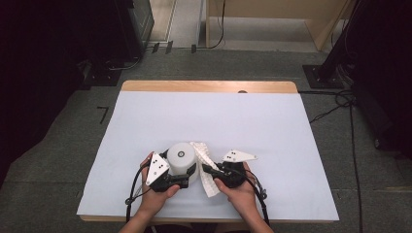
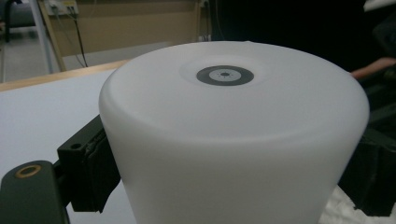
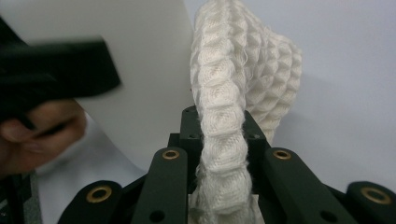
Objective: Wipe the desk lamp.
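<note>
White cup (image 2: pixel 233 135), upturned with its base on top, stands near the front edge of the table (image 1: pixel 209 86), a little left of centre. It is smooth, matte and slightly translucent, widening from the bottom to a rounded shoulder below the flat base. In the middle of that base sits a small round mark: a dark grey ring around a paler disc with a tiny dot pattern. No letters or brand can be read on it. The left gripper (image 1: pixel 182 180) is clamped on the cup, one black jaw pressed against each side of its wall in the left gripper view.

Just to the cup's right, touching its wall, lies a cream knitted cloth (image 3: pixel 233 93) with a raised, scale-like waffle texture and loose fibres along its edge. The right gripper (image 1: pixel 210 170) is closed on a bunched fold of it, which rises between the two jaws in the right gripper view.

A pale sheet (image 1: pixel 233 116) covers the table, leaving a wooden strip bare at the far edge.
</note>
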